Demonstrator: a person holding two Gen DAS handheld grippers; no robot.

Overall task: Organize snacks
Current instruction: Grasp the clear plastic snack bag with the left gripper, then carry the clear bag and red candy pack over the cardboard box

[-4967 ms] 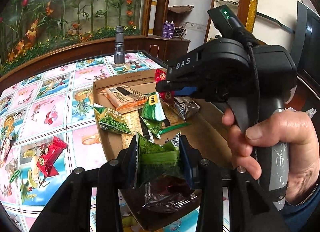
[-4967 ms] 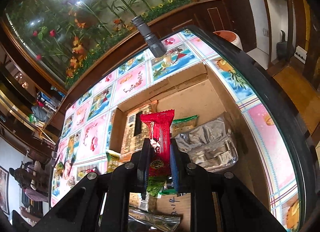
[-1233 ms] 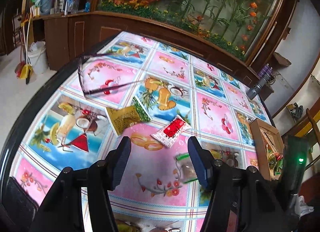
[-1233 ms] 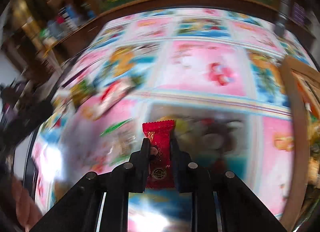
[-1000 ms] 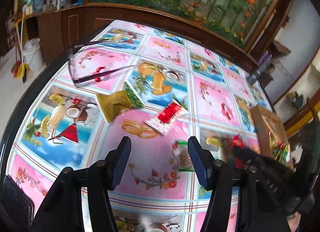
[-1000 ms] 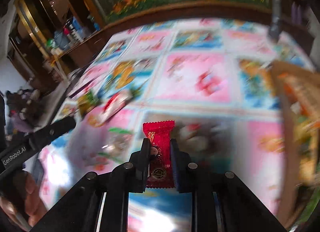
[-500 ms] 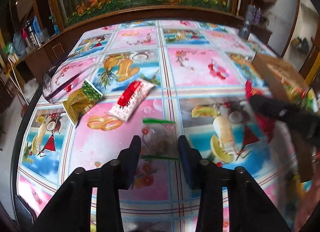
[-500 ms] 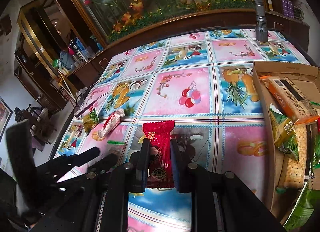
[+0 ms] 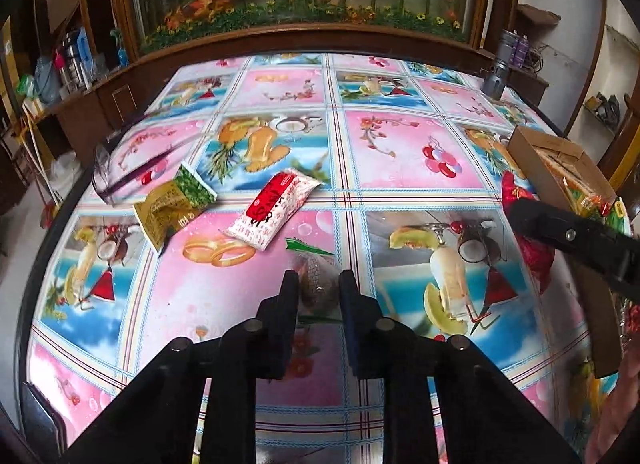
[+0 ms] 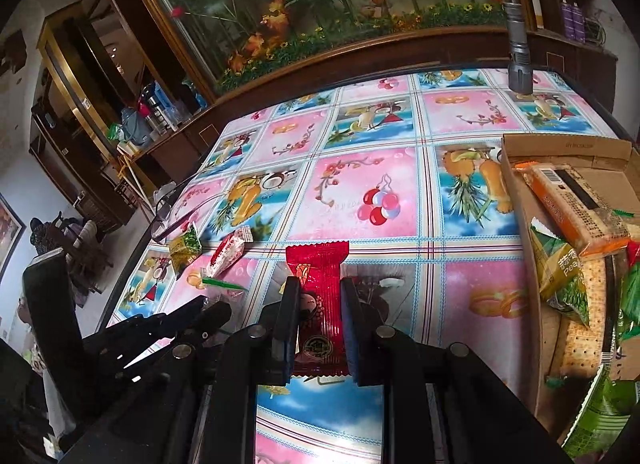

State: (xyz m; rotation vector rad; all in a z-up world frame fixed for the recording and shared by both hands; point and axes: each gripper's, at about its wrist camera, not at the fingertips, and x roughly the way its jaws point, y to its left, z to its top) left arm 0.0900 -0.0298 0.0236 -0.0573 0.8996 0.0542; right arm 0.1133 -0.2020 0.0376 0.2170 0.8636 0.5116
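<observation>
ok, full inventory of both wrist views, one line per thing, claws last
clear packet: 1, see-through with green ends, on the tablecloth between the left claw's pads
red packet: 1, red, gripped in the right claw
red-and-white packet: 1, flat on the tablecloth, mid left
green-gold packet: 1, beside the red-and-white packet, further left
glasses: 1 pair, dark frame, near the table's left edge
flashlight: 1, grey, upright at the far edge
cardboard box: 1, brown, right side, holding several snack packets
tablecloth: 1, pink-blue fruit squares
left claw: black, just closed on the clear packet
right claw: black, shut
</observation>
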